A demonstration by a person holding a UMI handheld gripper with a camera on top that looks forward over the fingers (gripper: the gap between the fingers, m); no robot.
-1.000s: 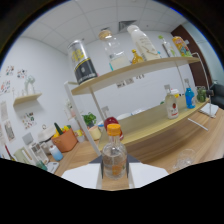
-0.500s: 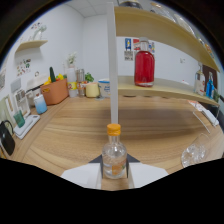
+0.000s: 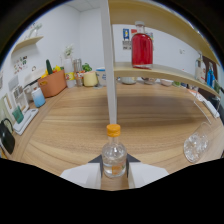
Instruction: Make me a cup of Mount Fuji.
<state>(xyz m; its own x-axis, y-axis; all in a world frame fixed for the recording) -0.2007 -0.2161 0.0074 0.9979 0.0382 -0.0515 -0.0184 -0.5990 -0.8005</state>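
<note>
The tool is pinching one small clear bottle with an orange cap; both white fingers press on its lower body from either side. The bottle stands upright between them, its long axis running straight up from the tool, cap on. The relation that matters next is where the one empty glass lies: it stands on the wooden counter ahead of the tool and well off to its right, apart from the bottle, with bare counter between them. To pour, I judge the tool would have to carry the bottle rightward and forward until its mouth is over the glass, and the cap would have to come off first. By count there is one bottle in the grip, one glass and one large red jar on the shelf beyond, behind a single white post that rises directly ahead of the cap. Far off to the left, against the wall, sit an orange pot, a yellow mug and some smaller things too small to tell.
</note>
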